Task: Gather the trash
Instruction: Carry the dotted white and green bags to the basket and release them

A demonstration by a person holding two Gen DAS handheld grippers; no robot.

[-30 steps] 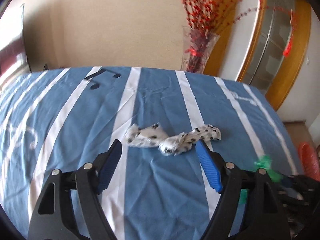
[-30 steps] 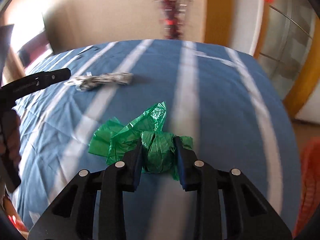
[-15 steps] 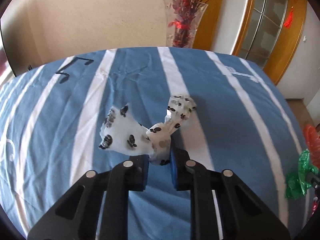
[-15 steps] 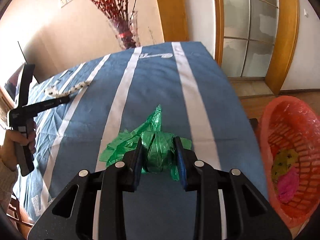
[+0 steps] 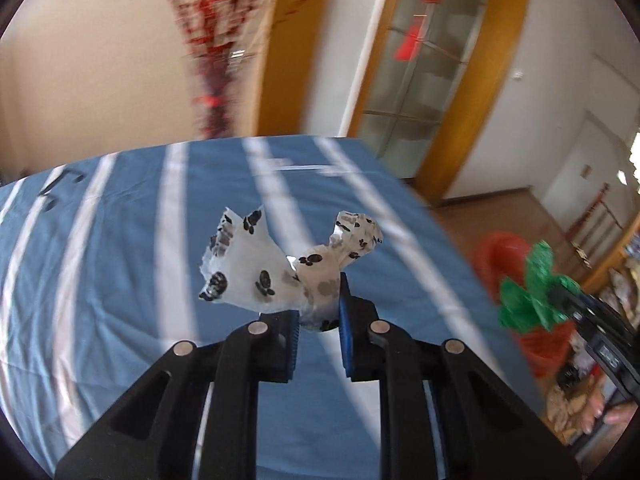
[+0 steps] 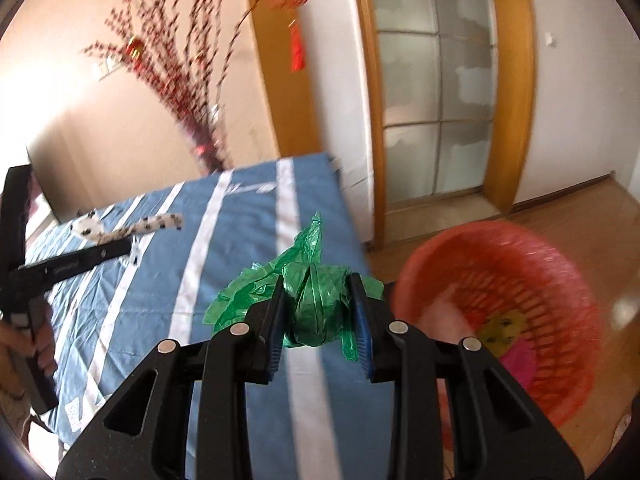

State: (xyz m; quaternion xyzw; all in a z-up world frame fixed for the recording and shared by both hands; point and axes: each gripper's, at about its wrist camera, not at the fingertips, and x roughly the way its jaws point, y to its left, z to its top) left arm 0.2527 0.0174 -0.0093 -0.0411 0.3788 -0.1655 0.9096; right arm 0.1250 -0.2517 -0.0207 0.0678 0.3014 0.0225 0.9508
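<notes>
**Both grippers carrying trash, basket to the right**

The left gripper has its jaws clamped on a crumpled white paper with black spots, pinching it at its twisted middle so that one ragged end fans up to the left and the other curls up to the right. The paper is lifted clear of the blue cloth with white stripes that covers the table below it.

The right gripper has its jaws pressed tight on a wad of green plastic bag; the bundle bulges between the pads, with a point of film sticking up and loose flaps spilling out to the left. It hangs over the near right edge of the striped cloth, just beside a red plastic basket that sits on the wooden floor. Inside the basket there are yellow and pink scraps, blurred.

From the right wrist view, the left gripper shows far off to the left with the spotted paper held above the cloth. From the left wrist view, the green bag appears at the right edge in front of the red basket.

At the far end of the table stands a vase of red-berried branches, against a beige wall. Behind it is a glazed door in a yellow wooden frame.
</notes>
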